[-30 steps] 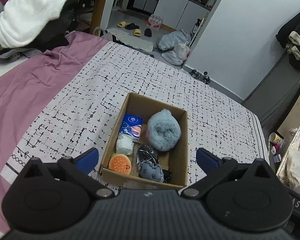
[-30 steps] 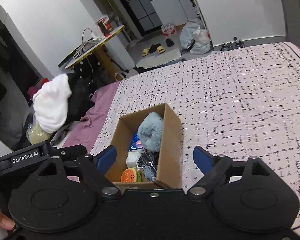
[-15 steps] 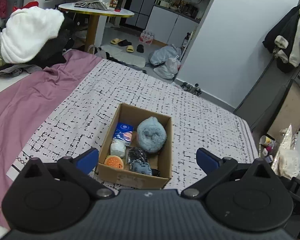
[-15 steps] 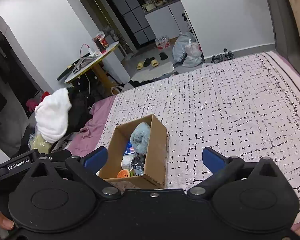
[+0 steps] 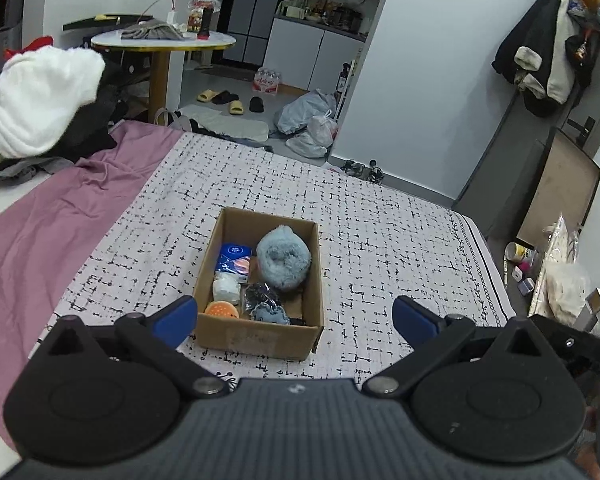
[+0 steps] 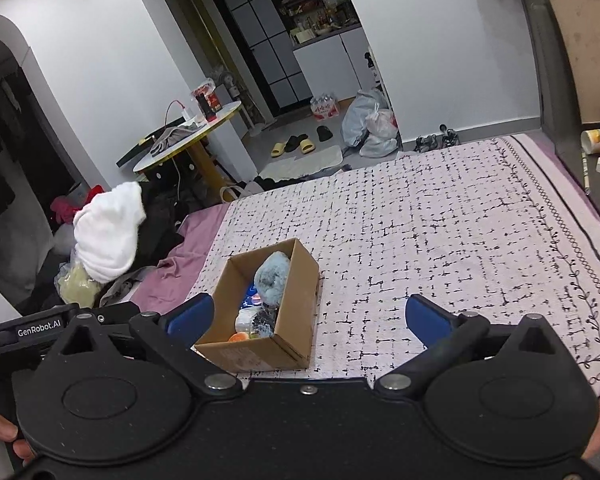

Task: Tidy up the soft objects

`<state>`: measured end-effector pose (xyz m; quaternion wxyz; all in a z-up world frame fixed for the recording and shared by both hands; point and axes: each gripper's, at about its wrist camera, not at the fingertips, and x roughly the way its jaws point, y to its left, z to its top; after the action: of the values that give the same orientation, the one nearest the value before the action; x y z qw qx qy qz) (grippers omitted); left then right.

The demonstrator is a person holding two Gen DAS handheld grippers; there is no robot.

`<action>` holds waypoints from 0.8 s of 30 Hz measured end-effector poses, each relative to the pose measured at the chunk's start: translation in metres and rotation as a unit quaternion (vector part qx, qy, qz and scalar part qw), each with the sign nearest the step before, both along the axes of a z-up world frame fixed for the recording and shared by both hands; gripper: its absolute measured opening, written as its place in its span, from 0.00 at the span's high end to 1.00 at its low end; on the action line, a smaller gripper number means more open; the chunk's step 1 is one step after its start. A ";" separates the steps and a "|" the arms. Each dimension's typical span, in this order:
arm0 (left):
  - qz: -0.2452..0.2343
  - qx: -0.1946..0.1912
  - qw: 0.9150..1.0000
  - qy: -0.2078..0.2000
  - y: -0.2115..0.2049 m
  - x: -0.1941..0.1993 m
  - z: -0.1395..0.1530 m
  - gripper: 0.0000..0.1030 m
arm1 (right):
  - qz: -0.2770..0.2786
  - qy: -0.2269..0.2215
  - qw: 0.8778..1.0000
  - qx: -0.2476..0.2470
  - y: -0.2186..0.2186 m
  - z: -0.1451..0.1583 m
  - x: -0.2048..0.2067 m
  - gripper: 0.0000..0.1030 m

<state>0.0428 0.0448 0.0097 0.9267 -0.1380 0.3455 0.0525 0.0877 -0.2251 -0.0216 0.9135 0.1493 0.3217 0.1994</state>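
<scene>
A bed spread with a white black-flecked coverlet (image 5: 380, 248) fills the scene, with a mauve sheet (image 5: 52, 216) along its left side. Near the middle of the coverlet sits an open cardboard box (image 5: 256, 338). At the box's far right lies a fluffy light-blue plush (image 5: 283, 258); to its left is a blue tissue packet (image 5: 233, 257), then nearer a white bundle (image 5: 227, 287), a dark shiny pouch (image 5: 260, 295) and an orange round toy (image 5: 221, 309) in the near left corner. The left gripper (image 5: 296, 316) and right gripper (image 6: 306, 312) both hover on the near side of the box, jaws spread wide apart, nothing between them.
</scene>
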 end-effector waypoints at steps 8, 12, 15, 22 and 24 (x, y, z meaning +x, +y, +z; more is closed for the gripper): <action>-0.005 -0.001 1.000 -0.018 0.000 -0.026 0.019 0.00 | 0.008 -0.007 1.000 -0.005 -0.011 0.016 -0.020 0.00; -0.015 0.011 0.999 -0.031 -0.005 -0.039 0.028 0.00 | 0.007 -0.017 1.000 -0.008 -0.013 0.022 -0.032 0.00; -0.022 0.014 0.999 -0.033 -0.008 -0.047 0.029 0.00 | 0.006 -0.021 1.000 -0.011 -0.015 0.026 -0.040 0.00; -0.022 0.024 0.999 -0.037 -0.009 -0.061 0.030 0.00 | 0.003 -0.031 0.999 -0.014 -0.019 0.032 -0.057 0.00; -0.022 0.023 0.999 -0.036 -0.009 -0.064 0.030 0.00 | 0.001 -0.033 0.999 -0.016 -0.020 0.032 -0.061 0.00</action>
<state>-0.0212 0.0357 0.0393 0.9426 -0.1108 0.3132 0.0351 0.0270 -0.2453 0.0106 0.9257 0.1275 0.2946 0.2000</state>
